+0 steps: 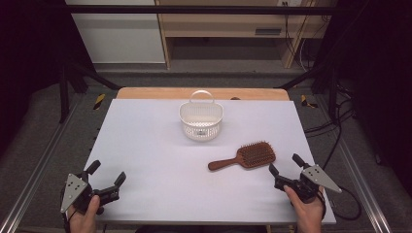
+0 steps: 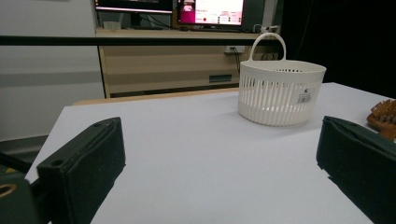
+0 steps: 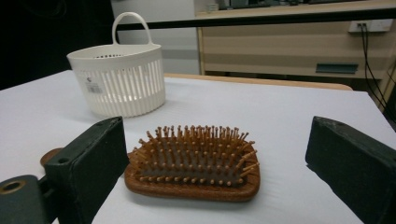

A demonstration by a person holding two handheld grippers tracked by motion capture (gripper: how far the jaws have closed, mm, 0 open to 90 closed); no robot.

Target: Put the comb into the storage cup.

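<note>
Right gripper (image 1: pixel 282 164) is sitting just off the head end of the wooden hairbrush (image 1: pixel 243 157), jaws spread wide, nothing between them. In the right gripper view the brush (image 3: pixel 194 163) is lying bristles-up directly ahead, head toward the camera, framed by the two jaws but not touched.

Brush's long axis is running roughly left-right across the table, slightly tilted: head at the right, handle trailing left toward table centre. So the right hand (image 1: pixel 307 206) is the near one by far; a grip across the head looks like the likely next move.

Left gripper (image 1: pixel 106 174) is resting at the near-left corner, well apart from the brush, jaws also apart and empty.

White slotted basket (image 1: pixel 201 120) is standing upright at mid-table toward the far edge, handle up, beyond the brush and up-left of it, apart from it.

Surface is a plain white sheet (image 1: pixel 145 145) over a wooden tabletop. Room behind is showing wooden shelving, cables, dark drapes at both sides.
</note>
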